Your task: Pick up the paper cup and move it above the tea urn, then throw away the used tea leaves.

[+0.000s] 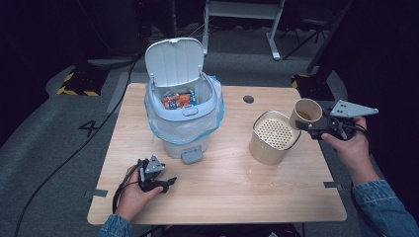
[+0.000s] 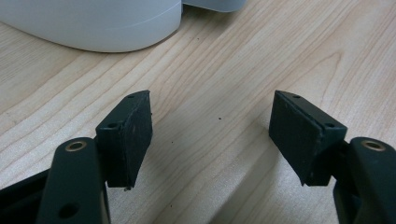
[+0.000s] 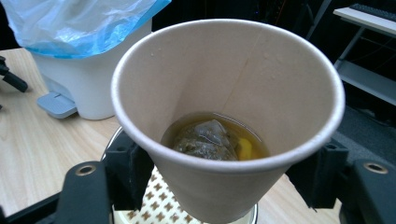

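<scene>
- The left gripper rests low on the near part of the table, jaws spread with only bare wood grain between the flat black pads; it can wait there, out of the pouring path.
- The right gripper pinches a paper cup by its lower wall, one jaw on each side. The cup is held off the table, tilted, just above the right rim of the strainer pot.
- Thin tapered paper dents easily, so I judge a light, steady squeeze best, with a slow tip so the amber tea and the soggy tea bag fall onto the holes, not over the edge.
- The pot is a cream cylinder with a perforated insert dotted all over.
- Farther back stands a pale plastic bin, its rounded lid hinged upright, with a crinkly blue liner over the rim, bright wrappers inside and a pedal in front.
</scene>
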Tool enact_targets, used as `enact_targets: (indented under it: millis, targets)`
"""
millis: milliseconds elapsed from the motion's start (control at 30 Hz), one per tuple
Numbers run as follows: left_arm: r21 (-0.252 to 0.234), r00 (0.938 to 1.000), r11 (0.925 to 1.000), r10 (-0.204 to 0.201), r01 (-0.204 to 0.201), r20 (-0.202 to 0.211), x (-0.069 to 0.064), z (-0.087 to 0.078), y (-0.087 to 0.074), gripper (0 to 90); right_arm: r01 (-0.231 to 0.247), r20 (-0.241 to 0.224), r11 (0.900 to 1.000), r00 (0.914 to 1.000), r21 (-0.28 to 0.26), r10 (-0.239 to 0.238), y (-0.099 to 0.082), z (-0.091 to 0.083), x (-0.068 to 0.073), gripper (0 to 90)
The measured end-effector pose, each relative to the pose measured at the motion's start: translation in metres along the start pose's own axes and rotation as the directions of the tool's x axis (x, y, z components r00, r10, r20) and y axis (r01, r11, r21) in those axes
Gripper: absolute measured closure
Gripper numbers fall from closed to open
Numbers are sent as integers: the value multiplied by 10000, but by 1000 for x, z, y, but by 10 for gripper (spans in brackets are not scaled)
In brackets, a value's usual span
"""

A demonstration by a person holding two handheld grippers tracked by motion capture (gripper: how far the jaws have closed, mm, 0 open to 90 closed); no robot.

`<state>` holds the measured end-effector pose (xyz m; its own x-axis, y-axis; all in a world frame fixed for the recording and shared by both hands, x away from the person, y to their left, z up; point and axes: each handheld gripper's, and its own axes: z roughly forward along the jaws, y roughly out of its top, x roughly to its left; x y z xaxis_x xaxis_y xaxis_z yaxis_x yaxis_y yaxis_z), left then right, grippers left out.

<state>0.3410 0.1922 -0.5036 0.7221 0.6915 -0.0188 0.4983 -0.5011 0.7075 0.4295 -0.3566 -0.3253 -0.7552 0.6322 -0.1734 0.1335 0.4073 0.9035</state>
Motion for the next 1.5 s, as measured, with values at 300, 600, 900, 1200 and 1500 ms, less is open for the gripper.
enact_targets:
  millis: [300,600,900,1200,1500]
  targets:
    - [-21,10000,10000,-93,93,-26,-1,0,0,306,453,230,9987,9987,212,-458,7,16,-11,316]
    - [-24,9999,9999,-105,105,-47,-1,0,0,307,1395,611,9883,9878,622,-1432,7,27,-14,323]
    - [-34,9999,9999,-122,122,-105,-2,-1,-1,307,2633,767,9550,9583,1366,-2752,3,42,-11,328]
    - [-34,9999,9999,-130,130,-103,-2,-1,-1,307,3954,1066,8937,8997,2119,-4233,4,49,-5,333]
    - [-31,9999,9999,-130,130,-99,-2,-1,-1,306,5452,1281,7701,7826,3311,-6092,5,51,7,337]
